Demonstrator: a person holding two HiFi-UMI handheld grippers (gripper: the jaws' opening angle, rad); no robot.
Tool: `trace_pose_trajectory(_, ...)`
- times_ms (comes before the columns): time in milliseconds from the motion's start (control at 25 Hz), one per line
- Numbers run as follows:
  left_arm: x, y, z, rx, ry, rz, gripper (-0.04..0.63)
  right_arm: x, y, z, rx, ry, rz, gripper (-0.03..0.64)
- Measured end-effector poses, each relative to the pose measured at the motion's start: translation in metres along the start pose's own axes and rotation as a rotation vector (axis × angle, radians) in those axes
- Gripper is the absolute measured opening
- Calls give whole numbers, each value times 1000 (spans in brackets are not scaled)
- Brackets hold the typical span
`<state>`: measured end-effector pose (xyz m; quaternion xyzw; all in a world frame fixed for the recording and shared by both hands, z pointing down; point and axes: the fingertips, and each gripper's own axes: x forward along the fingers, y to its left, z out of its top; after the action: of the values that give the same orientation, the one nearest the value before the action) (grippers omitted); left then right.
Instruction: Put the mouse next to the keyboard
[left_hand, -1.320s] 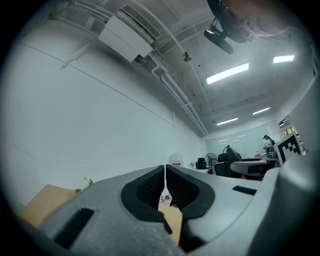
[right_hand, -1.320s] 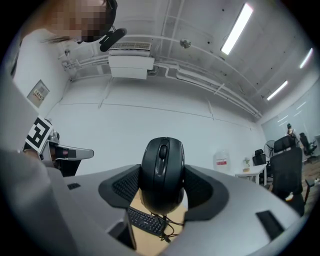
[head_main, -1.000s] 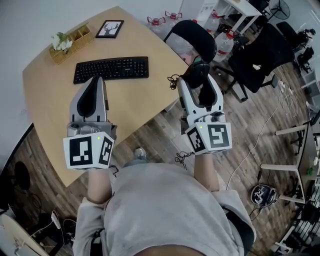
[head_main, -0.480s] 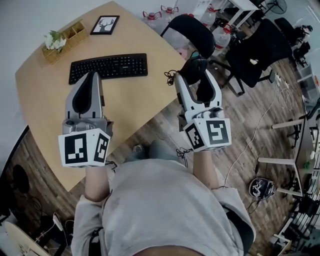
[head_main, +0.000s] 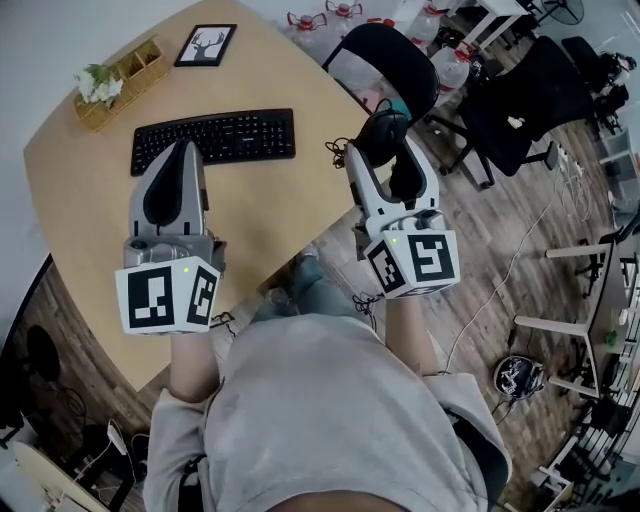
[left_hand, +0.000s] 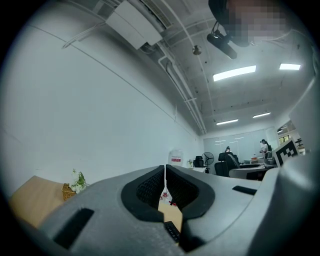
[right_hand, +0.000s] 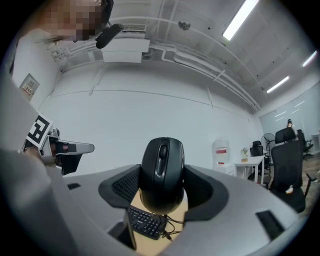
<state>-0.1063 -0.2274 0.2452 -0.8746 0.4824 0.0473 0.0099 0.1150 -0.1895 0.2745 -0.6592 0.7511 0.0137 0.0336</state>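
Observation:
A black keyboard (head_main: 213, 138) lies on the wooden table (head_main: 270, 215), also low between the jaws in the right gripper view (right_hand: 146, 221). My right gripper (head_main: 385, 148) hovers off the table's right edge, shut on a black corded mouse (head_main: 383, 135). In the right gripper view the mouse (right_hand: 161, 172) stands upright between the pads, wheel facing the camera. My left gripper (head_main: 183, 152) hangs over the table just in front of the keyboard's left half. Its jaws (left_hand: 165, 182) are shut to a thin slit with nothing in them.
A wicker basket with flowers (head_main: 115, 83) and a framed deer picture (head_main: 205, 45) sit behind the keyboard. A tangle of cable (head_main: 340, 152) lies at the table's right edge. A black office chair (head_main: 385, 60) and water bottles (head_main: 340, 12) stand beyond it.
Both grippers have kept their grip and pose. The right gripper with the mouse has drifted slightly closer to the table's right edge.

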Motion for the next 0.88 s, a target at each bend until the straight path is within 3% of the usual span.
trace_pose_trajectory(400,56,20,-19,-10,26,67,17,82,-39,-34,16,78,48,258)
trace_pose_trajectory(880,91,44,-35,-11,75,201,17,179,-65,-86,11,206,156,258)
